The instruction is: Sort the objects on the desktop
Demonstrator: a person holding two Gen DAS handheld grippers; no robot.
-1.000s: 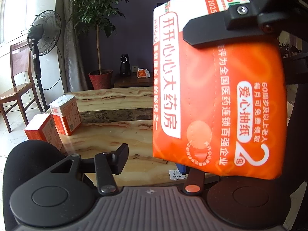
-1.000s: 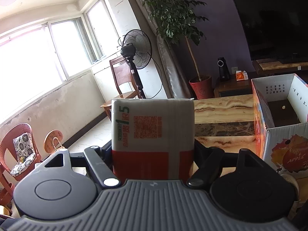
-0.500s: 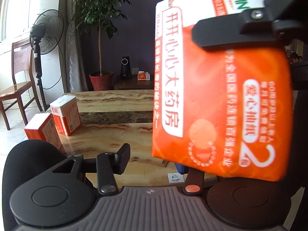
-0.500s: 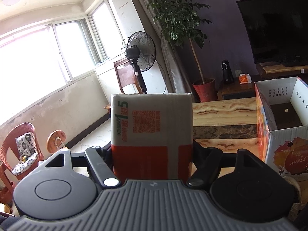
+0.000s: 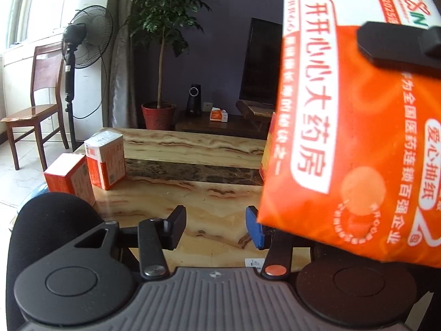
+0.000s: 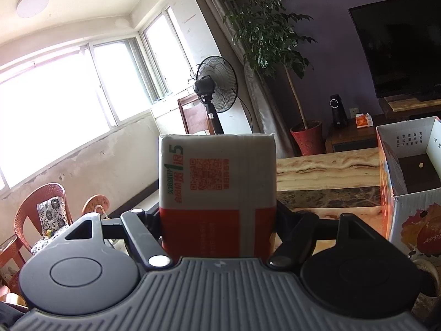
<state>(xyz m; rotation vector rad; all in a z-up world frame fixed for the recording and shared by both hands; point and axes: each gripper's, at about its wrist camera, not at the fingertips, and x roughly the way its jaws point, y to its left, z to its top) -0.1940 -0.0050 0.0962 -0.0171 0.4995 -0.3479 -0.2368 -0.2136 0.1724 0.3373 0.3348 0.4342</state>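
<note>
The right gripper pinches an orange-and-white tissue pack between its fingers, the pack standing upright with its white end up. In the left wrist view the same pack hangs large and close in the air on the right, one black finger across its top — lifted well clear of the marble table. The left gripper holds nothing; its jaws stand partly spread over bare tabletop.

So the step in hand looks like the carry: a pack picked up and on its way to the open cardboard box, which stands on the table to the right of the gripper and, as far as its inside shows, looks nearly empty. The next move calls for swinging the pack rightward over the near rim, high enough that its lower edge clears the wall, then letting go inside.

Farther off, at the table's left edge, two more orange boxes stand touching — likely work for the free left gripper. Beyond are a fan and a potted tree.
</note>
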